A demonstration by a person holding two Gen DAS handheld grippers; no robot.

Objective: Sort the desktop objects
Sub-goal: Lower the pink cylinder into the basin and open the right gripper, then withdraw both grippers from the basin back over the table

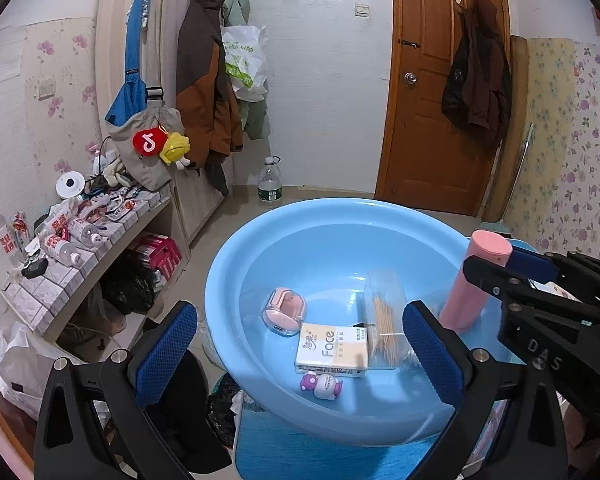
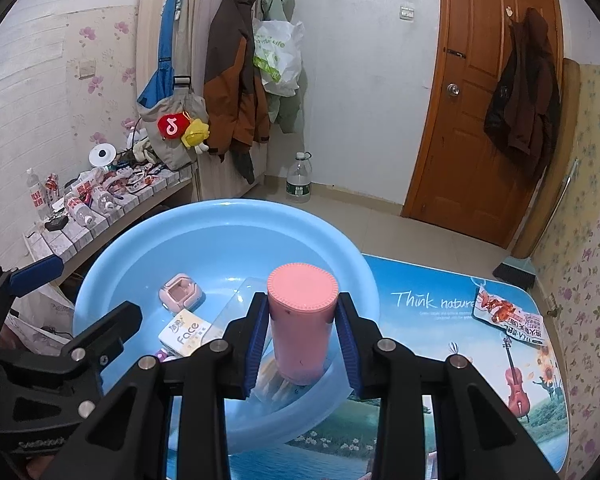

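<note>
Pink plastic fills your right gripper (image 2: 302, 344): its blue pads press both sides of one upright pink cup (image 2: 302, 320), held over the near right rim of the single blue basin (image 2: 220, 216). Your left gripper (image 1: 300, 356) stands spread wide with nothing between its pads, hovering at the basin's near left edge. Inside the basin you can count one clear toothpick box (image 1: 384, 320), one tissue pack (image 1: 332, 350) printed "Face", one pink earbud case (image 1: 284, 310) and one small purple-and-white figurine (image 1: 322, 386). Only the right wrist view shows you the printed table mat (image 2: 440, 360) and one snack packet (image 2: 508, 316) near its far right corner; only the left view shows the figurine whole.
</note>
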